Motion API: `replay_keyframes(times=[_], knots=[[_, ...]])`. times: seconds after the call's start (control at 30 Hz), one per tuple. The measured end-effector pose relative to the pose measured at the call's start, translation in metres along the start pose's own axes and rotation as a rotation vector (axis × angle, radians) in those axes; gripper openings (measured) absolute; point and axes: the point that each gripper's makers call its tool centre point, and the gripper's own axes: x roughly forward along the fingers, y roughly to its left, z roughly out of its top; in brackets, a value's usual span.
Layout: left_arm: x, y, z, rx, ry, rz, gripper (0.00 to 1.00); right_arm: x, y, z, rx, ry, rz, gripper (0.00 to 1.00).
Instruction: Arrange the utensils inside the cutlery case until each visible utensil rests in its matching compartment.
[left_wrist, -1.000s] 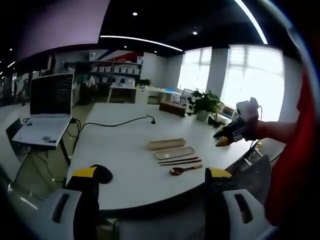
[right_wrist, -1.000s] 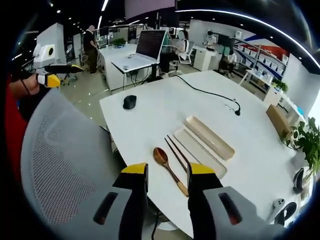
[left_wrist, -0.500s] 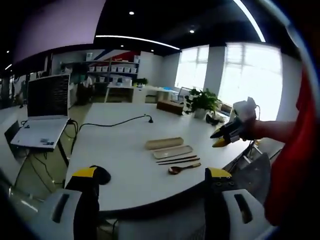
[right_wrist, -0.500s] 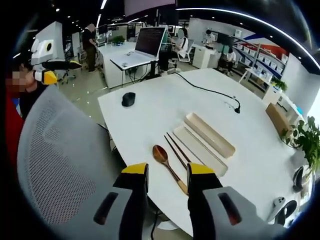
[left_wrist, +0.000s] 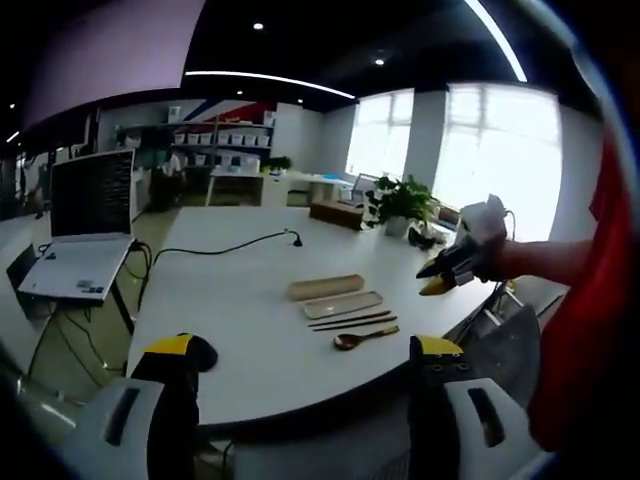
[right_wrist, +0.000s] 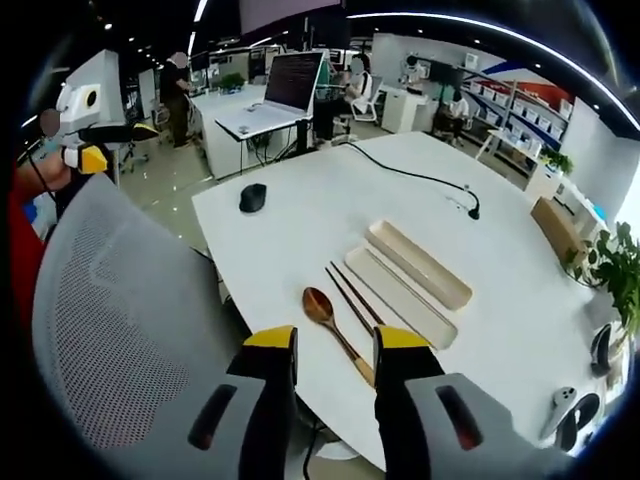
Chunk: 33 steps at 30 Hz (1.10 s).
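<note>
Spoon (right_wrist: 332, 325), chopsticks (right_wrist: 354, 297), lid (right_wrist: 400, 296) and case (right_wrist: 417, 264) lie side by side on a white table (right_wrist: 300, 220), in that order going away from the near edge in the right gripper view. Spoon is wooden, bowl end toward the mouse (right_wrist: 253, 198), handle running under the right gripper (right_wrist: 335, 349) tip in that view. Chopsticks are a dark pair, just beside the spoon and touching or nearly touching the lid's long edge; cannot tell which. Lid is flat, beige; case is a deeper beige tray, just beside the lid. Nothing sits inside the case.

Right gripper jaws are apart with a narrow gap, holding nothing, hovering over the table edge above the spoon handle. A grey mesh chair back (right_wrist: 110, 330) is at the view's left. A black cable (right_wrist: 415, 178) crosses the far part of the table. A laptop (right_wrist: 280, 95) is on another desk behind. Plant (right_wrist: 615, 280) at far right.

Left gripper view: left gripper (left_wrist: 305, 348) jaws wide apart, empty, well back from the table (left_wrist: 230, 300). Case (left_wrist: 326, 287), lid (left_wrist: 344, 305), chopsticks (left_wrist: 352, 321), spoon (left_wrist: 366, 338) are seen mid-table, well apart from it. Mouse (left_wrist: 200, 350) is near the left jaw. Right gripper (left_wrist: 440, 280) comes in from the right, held in a hand, above the table edge. Laptop (left_wrist: 85, 225) at left, plant (left_wrist: 400, 205) behind.
</note>
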Motion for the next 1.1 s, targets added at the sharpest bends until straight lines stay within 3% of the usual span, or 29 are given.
replay_keyframes(times=[0.17, 1.1], knots=[[-0.002, 0.0, -0.002, -0.003, 0.0, 0.004, 0.89, 0.005, 0.002, -0.003, -0.002, 0.009, -0.002, 0.32], [-0.006, 0.002, -0.005, 0.002, 0.012, 0.013, 0.88, 0.019, 0.013, -0.02, 0.014, 0.049, 0.033, 0.27]])
